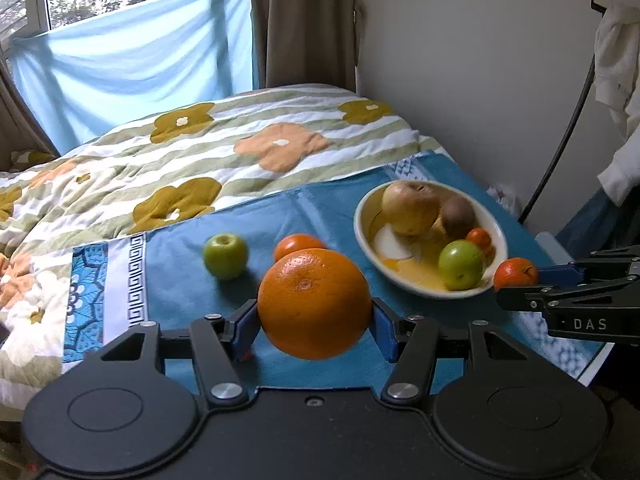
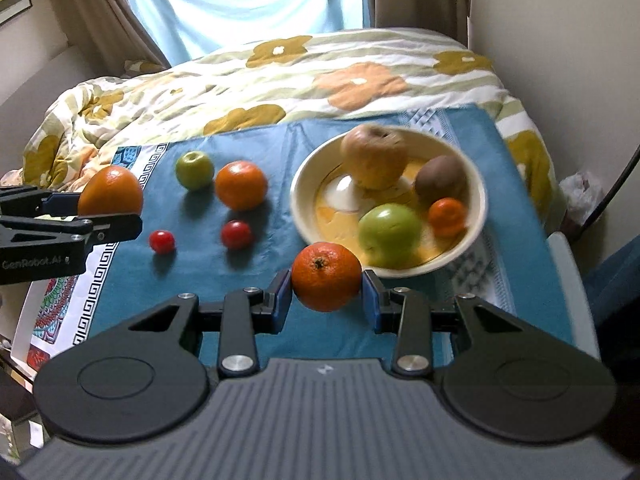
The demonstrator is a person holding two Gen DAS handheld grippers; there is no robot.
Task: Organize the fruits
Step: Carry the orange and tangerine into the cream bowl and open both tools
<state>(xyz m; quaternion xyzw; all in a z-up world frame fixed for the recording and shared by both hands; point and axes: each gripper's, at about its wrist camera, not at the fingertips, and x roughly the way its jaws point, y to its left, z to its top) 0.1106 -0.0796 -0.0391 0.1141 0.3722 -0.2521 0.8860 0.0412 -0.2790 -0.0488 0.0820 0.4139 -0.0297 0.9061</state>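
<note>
Near the bowl: right tool clamps a mandarin just beside the cream bowl rim.
Left tool: grips the big orange above the blue cloth.
Risk: round skins may slip from the pads; a drop could jostle the crowded bowl.
Right view only: two red tomatoes.

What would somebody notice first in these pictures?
Probably the big round orange, gripped between the left gripper's blue pads close to the camera. Next, the small orange tangerine in the right gripper, right beside the cream bowl of mixed fruit on the blue cloth.
</note>
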